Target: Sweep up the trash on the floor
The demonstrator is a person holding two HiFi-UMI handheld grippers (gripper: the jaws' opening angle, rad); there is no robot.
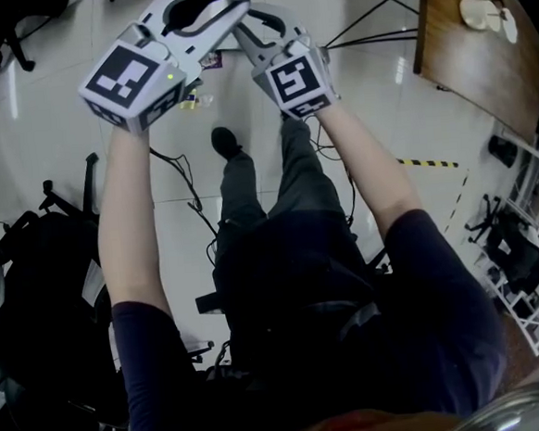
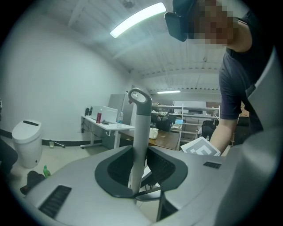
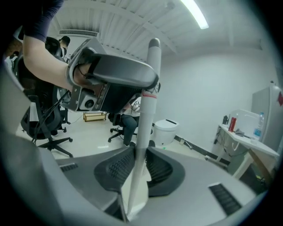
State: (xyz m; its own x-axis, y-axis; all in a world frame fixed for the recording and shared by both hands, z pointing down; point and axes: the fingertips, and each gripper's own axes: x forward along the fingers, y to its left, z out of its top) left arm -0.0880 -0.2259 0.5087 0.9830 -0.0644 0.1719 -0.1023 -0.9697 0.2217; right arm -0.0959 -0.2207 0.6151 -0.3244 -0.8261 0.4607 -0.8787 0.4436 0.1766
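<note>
The widest free stretch is the glossy white tiled floor (image 1: 40, 135) at the far left. A black wheeled office chair (image 1: 35, 303) blocks the near left. Thin black cables (image 1: 190, 184) trail over the tiles beside the person's dark shoe (image 1: 227, 143). A brown wooden table (image 1: 480, 54) closes the far right, with black tripod legs (image 1: 373, 2) just left of it. A white metal rack (image 1: 537, 328) lines the near right. Open floor lies between table and rack, around the yellow-and-black striped tape (image 1: 428, 162). The left gripper (image 2: 140, 165) clamps a grey pole (image 2: 140, 132) and the right gripper (image 3: 139, 170) a white pole (image 3: 148, 97), leaving no gap in either.
</note>
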